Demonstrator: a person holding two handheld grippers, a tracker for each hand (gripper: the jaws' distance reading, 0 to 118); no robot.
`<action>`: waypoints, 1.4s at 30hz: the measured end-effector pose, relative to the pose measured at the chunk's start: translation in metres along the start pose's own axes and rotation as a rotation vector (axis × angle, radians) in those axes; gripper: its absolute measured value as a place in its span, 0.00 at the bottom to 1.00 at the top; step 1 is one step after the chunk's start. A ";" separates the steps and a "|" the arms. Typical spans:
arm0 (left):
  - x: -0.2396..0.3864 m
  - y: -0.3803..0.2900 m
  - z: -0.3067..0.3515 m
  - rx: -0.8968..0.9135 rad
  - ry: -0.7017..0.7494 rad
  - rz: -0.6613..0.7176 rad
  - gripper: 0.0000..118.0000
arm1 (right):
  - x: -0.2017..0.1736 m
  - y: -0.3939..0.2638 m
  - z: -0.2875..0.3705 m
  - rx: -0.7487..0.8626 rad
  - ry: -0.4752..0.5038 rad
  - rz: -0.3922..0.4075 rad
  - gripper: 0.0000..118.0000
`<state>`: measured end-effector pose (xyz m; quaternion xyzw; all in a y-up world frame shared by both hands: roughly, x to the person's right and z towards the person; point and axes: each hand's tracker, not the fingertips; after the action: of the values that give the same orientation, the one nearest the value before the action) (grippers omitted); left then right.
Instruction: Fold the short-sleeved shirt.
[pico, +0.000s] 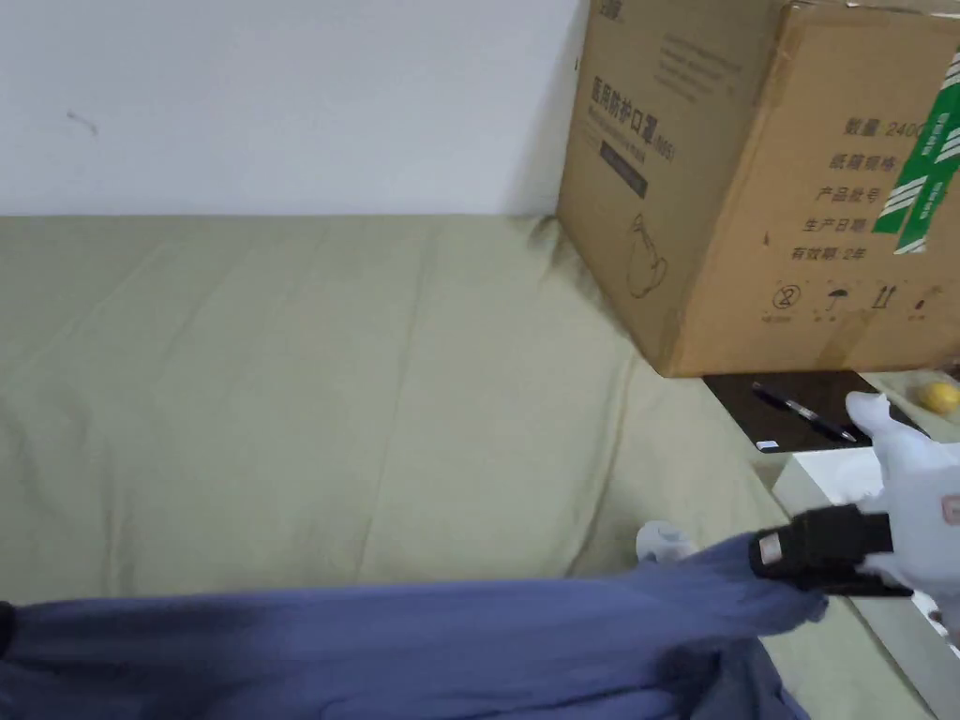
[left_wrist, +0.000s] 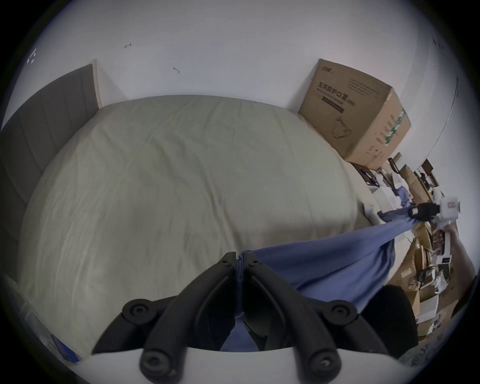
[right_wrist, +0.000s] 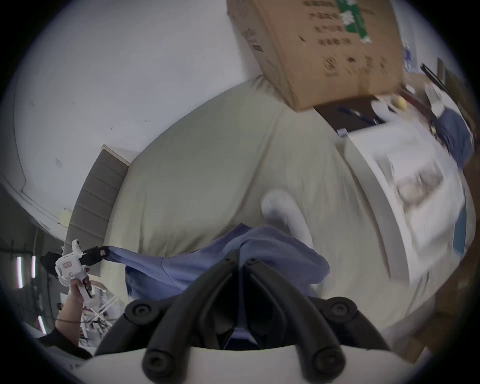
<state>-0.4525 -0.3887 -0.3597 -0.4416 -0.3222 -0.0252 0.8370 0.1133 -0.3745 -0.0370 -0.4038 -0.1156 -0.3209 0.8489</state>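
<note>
The blue short-sleeved shirt (pico: 394, 637) hangs stretched in the air along the near edge of the bed (pico: 281, 394), at 6 o'clock in the head view, with its lower part drooping out of frame. You hold it by two opposite points, which in my judgement serves to pull the cloth taut and flat before laying it on the sheet. Your left gripper (left_wrist: 240, 259) has both jaws closed on a bunched edge of the fabric, which runs from the tips toward 3 o'clock in the left gripper view. Your right gripper (right_wrist: 240, 261) is likewise clamped on cloth, the shirt spreading from its tips toward 9 o'clock in the right gripper view. Folding proper appears not yet begun. Outward from the garment, a cardboard box (pico: 769, 178) stands at 1 o'clock in the head view against the wall, with a dark board (pico: 797, 412) carrying a pen (pico: 802, 411) below it. A small white object (pico: 664, 541) lies on the sheet close to the shirt; mind it when lowering.
</note>
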 end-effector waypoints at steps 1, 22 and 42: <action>0.001 -0.016 0.005 -0.006 -0.005 0.006 0.02 | 0.005 -0.017 0.002 -0.011 -0.003 -0.005 0.00; 0.036 -0.096 0.050 0.176 0.129 -0.093 1.00 | -0.011 -0.090 0.010 0.180 -0.251 0.095 0.94; 0.134 -0.095 0.136 0.661 0.088 -0.083 0.00 | -0.189 -0.164 0.076 0.951 -0.168 0.535 0.00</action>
<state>-0.4474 -0.3109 -0.1610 -0.1314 -0.2944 0.0274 0.9462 -0.1320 -0.3081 0.0265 -0.0155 -0.2088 0.0268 0.9775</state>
